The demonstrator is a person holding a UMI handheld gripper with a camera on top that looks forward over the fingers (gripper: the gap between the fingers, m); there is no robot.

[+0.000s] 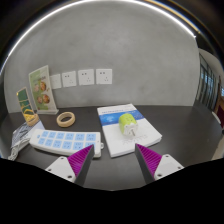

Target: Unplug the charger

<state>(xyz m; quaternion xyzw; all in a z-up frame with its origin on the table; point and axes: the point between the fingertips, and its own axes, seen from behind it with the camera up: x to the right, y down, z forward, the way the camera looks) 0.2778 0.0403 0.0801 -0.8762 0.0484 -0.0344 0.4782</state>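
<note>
my gripper (pixel 117 162) released, fingers spread, nothing between them, low over near edge of surface (pixel 110 170). wall sockets (pixel 85 76) in row above far edge, ahead and left of gripper, well apart. no charger plainly seen in them, too small to tell. blue tray (pixel 60 141) and white book (pixel 128 128) lie between. judgement: reach forward-left over them.

Bare tabletop (pixel 185 125) right of booklet (pixel 130 128); ice tray (pixel 62 142) left
</note>
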